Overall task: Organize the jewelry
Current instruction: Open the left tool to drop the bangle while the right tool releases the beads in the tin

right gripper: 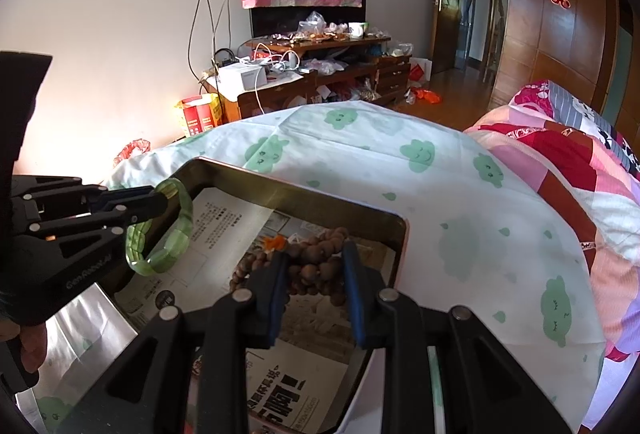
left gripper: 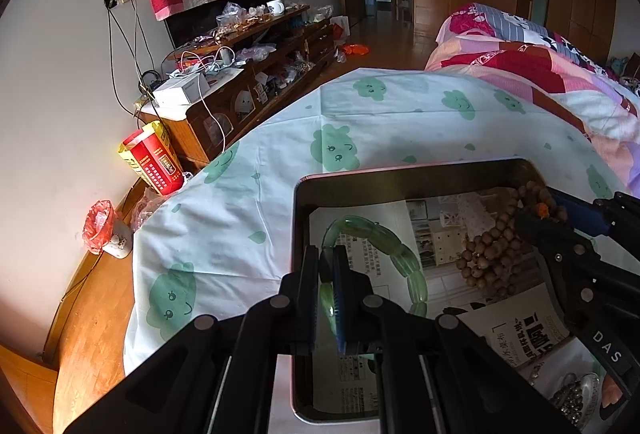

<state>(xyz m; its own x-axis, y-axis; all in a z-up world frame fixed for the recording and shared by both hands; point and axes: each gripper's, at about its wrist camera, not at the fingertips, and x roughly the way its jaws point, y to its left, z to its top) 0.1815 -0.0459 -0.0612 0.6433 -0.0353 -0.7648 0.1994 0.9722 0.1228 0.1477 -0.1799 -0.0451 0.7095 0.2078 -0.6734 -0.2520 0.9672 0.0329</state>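
Left wrist view: the left gripper [left gripper: 329, 274] is clamped on a green jade-like bracelet [left gripper: 394, 254], its far arc lying over the newspaper lining [left gripper: 360, 374] of a metal tray [left gripper: 300, 234]; the tray rests on a white sheet with green clouds [left gripper: 280, 137]; the right gripper [left gripper: 540, 211] enters from the right, touching a pile of brown wooden prayer beads [left gripper: 486, 258]; metallic beads [left gripper: 568, 400] lie in the near right corner.

Right wrist view: the right gripper [right gripper: 314, 262] has its fingers parted around the wooden beads [right gripper: 320, 266], whether pinching them cannot be told; the left gripper [right gripper: 158, 207] holds the green bracelet [right gripper: 168, 234] at the tray's [right gripper: 340, 209] left rim, hanging over the newspaper [right gripper: 224, 230].
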